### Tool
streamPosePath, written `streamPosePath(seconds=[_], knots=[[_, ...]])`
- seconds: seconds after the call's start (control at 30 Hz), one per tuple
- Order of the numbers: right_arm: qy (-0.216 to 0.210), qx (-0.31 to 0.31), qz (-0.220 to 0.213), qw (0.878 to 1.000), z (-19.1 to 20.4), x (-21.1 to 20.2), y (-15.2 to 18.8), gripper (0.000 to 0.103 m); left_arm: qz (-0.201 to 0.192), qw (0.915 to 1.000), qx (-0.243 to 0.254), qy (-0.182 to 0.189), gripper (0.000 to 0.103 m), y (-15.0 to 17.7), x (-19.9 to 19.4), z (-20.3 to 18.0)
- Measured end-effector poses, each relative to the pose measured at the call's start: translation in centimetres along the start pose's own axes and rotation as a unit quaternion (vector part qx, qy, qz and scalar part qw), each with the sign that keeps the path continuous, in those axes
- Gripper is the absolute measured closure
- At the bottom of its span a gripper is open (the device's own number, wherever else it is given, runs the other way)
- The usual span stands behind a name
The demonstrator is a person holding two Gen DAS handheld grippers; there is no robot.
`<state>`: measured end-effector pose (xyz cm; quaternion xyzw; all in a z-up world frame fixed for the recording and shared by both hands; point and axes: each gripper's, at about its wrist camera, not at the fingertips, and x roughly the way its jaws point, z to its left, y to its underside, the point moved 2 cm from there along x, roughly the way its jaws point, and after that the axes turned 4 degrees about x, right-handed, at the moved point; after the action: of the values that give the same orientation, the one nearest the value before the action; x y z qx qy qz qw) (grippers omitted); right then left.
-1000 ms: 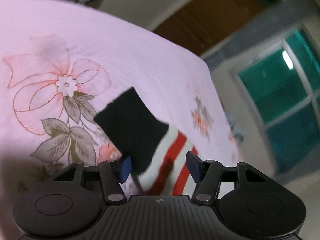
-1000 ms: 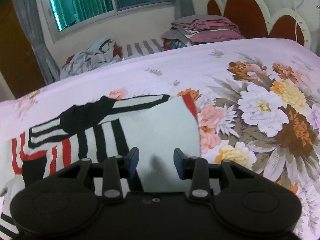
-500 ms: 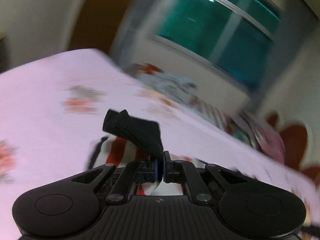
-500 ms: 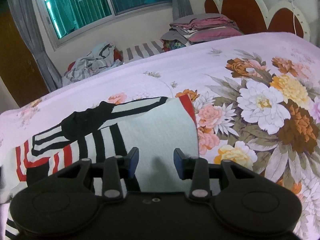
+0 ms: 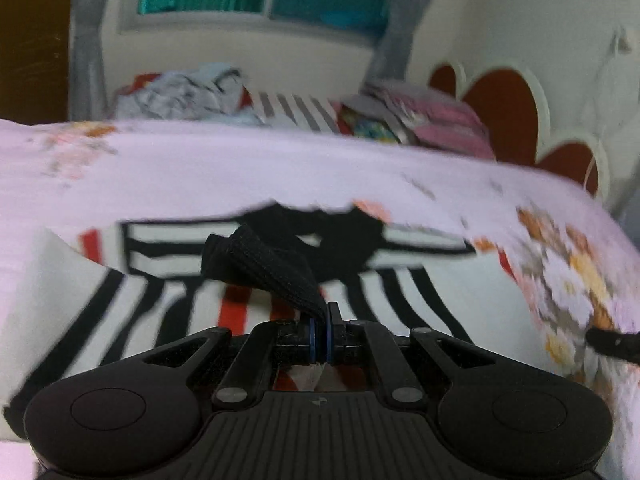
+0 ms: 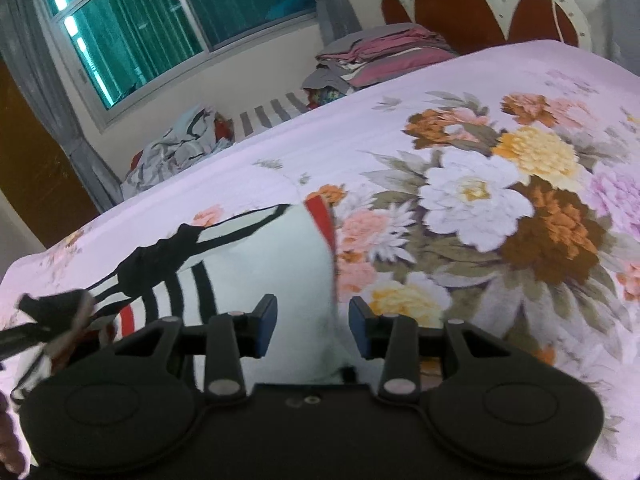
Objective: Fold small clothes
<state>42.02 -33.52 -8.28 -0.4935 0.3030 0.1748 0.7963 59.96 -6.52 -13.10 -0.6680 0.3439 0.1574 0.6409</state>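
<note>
A: So, the left gripper [image 5: 319,330] has clamped its pads on the black cuff [image 5: 260,272] of the striped shirt [image 5: 400,304] and swung it up across the body lying on the bed [image 5: 240,168].

B: Then a sleeve fold is under way. And the right gripper [image 6: 312,326]?

A: Jaws parted, nothing pinched; it hovers over the shirt's pale right edge.

B: Anything unclear?

A: The left view is smeared with motion, and the shirt's near hem sits hidden under both gripper bodies. How much sleeve trails behind, I cannot tell.

Dim indoor light, strong motion blur, fisheye bending at the edges.
</note>
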Motion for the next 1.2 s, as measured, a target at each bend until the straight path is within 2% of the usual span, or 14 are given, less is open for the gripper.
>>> streamPosePath(seconds=[0.1,0.17,0.2,0.27,0.3,0.33,0.43,0.53,0.67,0.73,0.87,1.0,1.07,1.2], knots=[[0.002,0.006,0.003,1.0,-1.3,-0.6,0.1,0.064,0.026,0.9991,0.03,0.014,0.099,1.7,0.3,-2.7],[0.001,0.009,0.005,1.0,-2.1,-0.9,0.2,0.06,0.051,0.997,0.052,0.025,0.098,3.2,0.9,-4.4],[0.001,0.011,0.006,1.0,-2.4,-1.1,0.2,0.058,0.06,0.9958,0.062,0.03,0.095,3.6,1.3,-5.1],[-0.001,0.013,0.006,1.0,-2.7,-1.5,0.1,0.056,0.058,0.994,0.075,0.055,0.045,4.2,1.4,-6.3],[-0.002,0.013,0.006,1.0,-2.7,-1.6,0.1,0.055,0.045,0.9936,0.075,0.071,0.039,4.4,0.9,-6.7],[-0.005,0.013,0.007,1.0,-2.7,-1.7,0.0,0.055,0.031,0.9939,0.079,0.071,0.039,4.5,0.2,-7.1],[-0.018,0.009,0.009,1.0,-2.0,-1.7,-0.2,0.055,-0.017,0.9956,0.086,0.034,0.039,4.6,-2.7,-6.4],[-0.04,0.0,0.018,0.999,-0.4,-0.8,-0.1,0.055,-0.058,0.9962,0.063,-0.014,0.039,4.8,-6.5,-2.5],[-0.074,-0.012,0.036,0.997,2.6,1.1,0.5,0.055,-0.084,0.9892,0.057,-0.106,0.039,6.6,-11.7,4.6],[-0.083,-0.021,0.044,0.995,4.1,2.1,0.9,0.055,-0.079,0.9858,0.052,-0.139,0.039,8.4,-13.9,8.0],[-0.092,-0.037,0.065,0.993,6.6,4.8,1.7,0.055,-0.017,0.9836,0.028,-0.177,0.039,12.2,-15.6,12.1],[-0.082,-0.052,0.086,0.992,8.2,7.0,2.6,0.055,0.016,0.9847,0.026,-0.172,0.04,13.7,-14.6,12.5],[-0.073,-0.06,0.094,0.991,8.7,7.8,3.0,0.055,0.012,0.9843,0.037,-0.172,0.041,13.6,-13.2,12.3],[-0.071,-0.08,0.103,0.989,9.9,8.6,3.5,0.062,0.005,0.9867,0.029,-0.16,0.068,12.1,-11.0,12.6]])
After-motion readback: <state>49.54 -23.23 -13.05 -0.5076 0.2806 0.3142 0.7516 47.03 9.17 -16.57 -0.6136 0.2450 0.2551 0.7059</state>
